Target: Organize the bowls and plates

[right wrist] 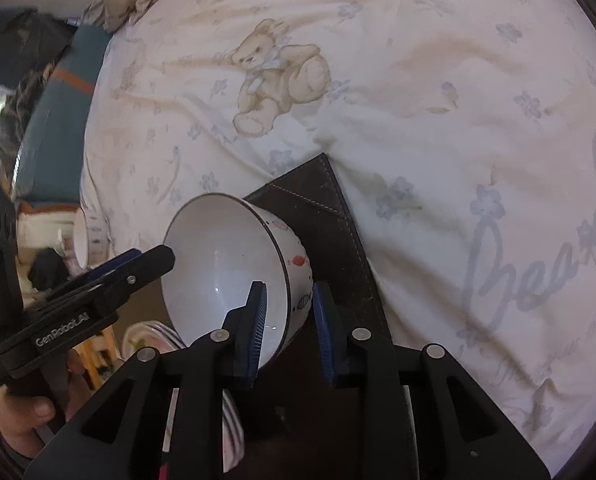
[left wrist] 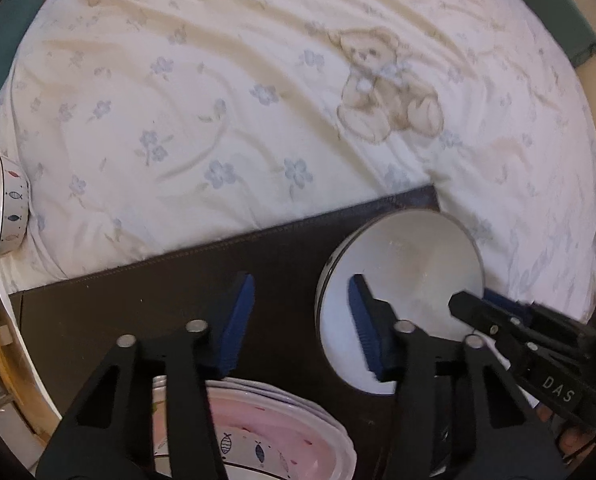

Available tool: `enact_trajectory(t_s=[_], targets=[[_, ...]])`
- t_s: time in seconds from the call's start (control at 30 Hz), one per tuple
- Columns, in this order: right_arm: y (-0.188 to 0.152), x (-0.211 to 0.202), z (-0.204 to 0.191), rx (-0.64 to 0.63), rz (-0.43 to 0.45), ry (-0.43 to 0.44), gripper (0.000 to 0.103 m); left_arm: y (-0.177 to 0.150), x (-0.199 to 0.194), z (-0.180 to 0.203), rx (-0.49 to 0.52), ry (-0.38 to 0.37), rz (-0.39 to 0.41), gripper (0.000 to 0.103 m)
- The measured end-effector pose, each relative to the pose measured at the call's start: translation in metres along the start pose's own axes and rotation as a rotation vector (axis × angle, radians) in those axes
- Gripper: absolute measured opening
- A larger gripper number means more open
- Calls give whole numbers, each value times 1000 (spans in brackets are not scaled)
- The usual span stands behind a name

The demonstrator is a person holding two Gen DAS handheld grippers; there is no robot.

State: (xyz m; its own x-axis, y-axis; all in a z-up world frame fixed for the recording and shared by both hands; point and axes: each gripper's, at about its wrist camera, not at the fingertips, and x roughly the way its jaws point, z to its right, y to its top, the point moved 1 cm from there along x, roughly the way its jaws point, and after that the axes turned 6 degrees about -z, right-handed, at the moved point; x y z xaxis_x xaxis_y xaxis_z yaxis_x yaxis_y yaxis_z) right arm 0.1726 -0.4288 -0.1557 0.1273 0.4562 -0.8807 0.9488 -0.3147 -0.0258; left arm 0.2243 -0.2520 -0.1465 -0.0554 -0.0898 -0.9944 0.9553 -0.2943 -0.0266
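Right gripper (right wrist: 287,328) holding a white bowl (right wrist: 233,272) tilted over a dark mat (right wrist: 338,216); left gripper (left wrist: 302,320) released beside it.

The right gripper's blue pads (right wrist: 257,320) straddle the bowl's near wall, one inside and one outside, clenched on the rim so that the bowl's mouth faces left. In the left wrist view the same bowl (left wrist: 410,272) lies at the mat's (left wrist: 177,300) far right corner, on a quilt (left wrist: 257,100) printed with a teddy bear (left wrist: 382,84). The left gripper's jaws stand wide apart, grasping nothing, above a stack of pink fish-patterned plates (left wrist: 265,432) at the mat's near edge. A second fish-patterned bowl (left wrist: 1,208) rests at the far left, well apart from the mat.
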Motion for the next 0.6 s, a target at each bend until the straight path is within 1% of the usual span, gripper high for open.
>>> enact_trajectory(t_s=[0.13,0.2,0.27,0.3,0.4,0.43,0.47,0.5,0.6], targets=[[0,6,-5,-38,-2,-49,28,-2,10,6,26,21,-39,36],[0,10,-6,-49,-9,-66,28,-2,14,8,34,44,-53,29],[0,17,-5,-45,-23,-77,28,-2,20,10,30,47,-71,25],[0,19,-4,-43,-30,-78,28,-2,22,10,30,50,-77,20],[2,25,-2,-46,-36,-91,27,-3,27,12,25,32,-90,10],[2,25,-1,-45,-34,-88,27,-4,26,14,27,38,-87,9],[2,24,-2,-48,-28,-79,23,-4,25,15,30,42,-84,9],[2,21,-4,-56,-21,-62,21,-5,24,16,31,63,-77,9],[3,14,-7,-66,3,-47,19,-8,20,16,23,44,-74,9]])
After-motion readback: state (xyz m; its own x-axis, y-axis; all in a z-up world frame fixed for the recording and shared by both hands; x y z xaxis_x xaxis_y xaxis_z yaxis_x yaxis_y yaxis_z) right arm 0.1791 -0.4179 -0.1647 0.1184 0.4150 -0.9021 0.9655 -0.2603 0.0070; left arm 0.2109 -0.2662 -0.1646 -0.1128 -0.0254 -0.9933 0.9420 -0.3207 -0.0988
